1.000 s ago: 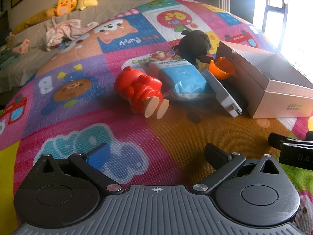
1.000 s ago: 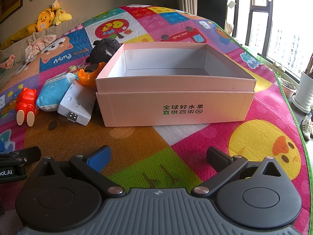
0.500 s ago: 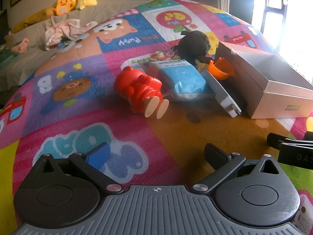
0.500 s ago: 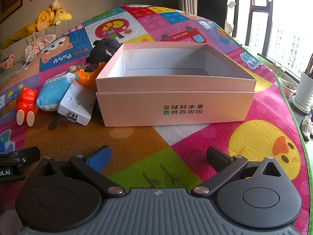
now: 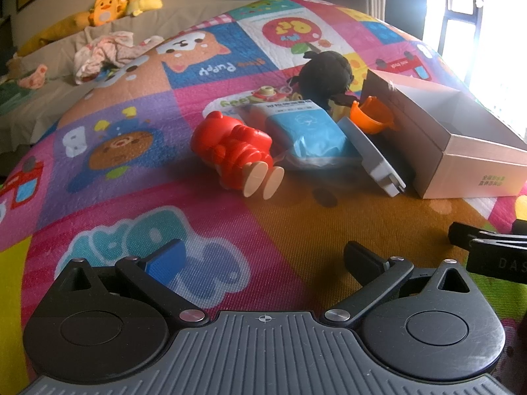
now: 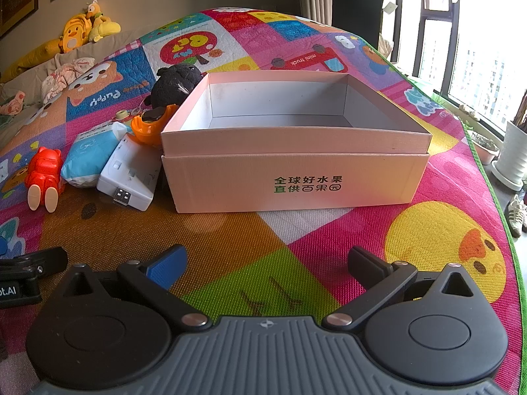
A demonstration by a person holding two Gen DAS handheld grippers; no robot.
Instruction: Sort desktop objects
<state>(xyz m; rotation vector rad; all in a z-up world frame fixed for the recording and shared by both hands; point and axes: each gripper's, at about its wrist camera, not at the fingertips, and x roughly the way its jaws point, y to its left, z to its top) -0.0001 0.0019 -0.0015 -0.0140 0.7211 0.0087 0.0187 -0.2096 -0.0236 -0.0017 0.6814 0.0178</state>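
Note:
An open pink cardboard box (image 6: pixel 378 135) stands empty on the colourful play mat; it also shows at the right of the left wrist view (image 5: pixel 474 161). Left of it lie a red toy bear (image 5: pixel 235 151) (image 6: pixel 44 172), a blue tissue pack (image 5: pixel 309 135) (image 6: pixel 87 158), a white power strip (image 5: pixel 372 158) (image 6: pixel 131 174), an orange cup (image 5: pixel 370 117) (image 6: pixel 148 126) and a black plush (image 5: pixel 326 72) (image 6: pixel 176 82). My left gripper (image 5: pixel 263 256) is open and empty, short of the bear. My right gripper (image 6: pixel 266 260) is open and empty in front of the box.
The play mat (image 5: pixel 115 151) covers the floor. A sofa with clothes (image 5: pixel 102 52) and yellow plush toys (image 5: pixel 122 3) stands at the back left. A window, a white plant pot (image 6: pixel 512 161) and shoes (image 6: pixel 517 210) are off the mat's right edge.

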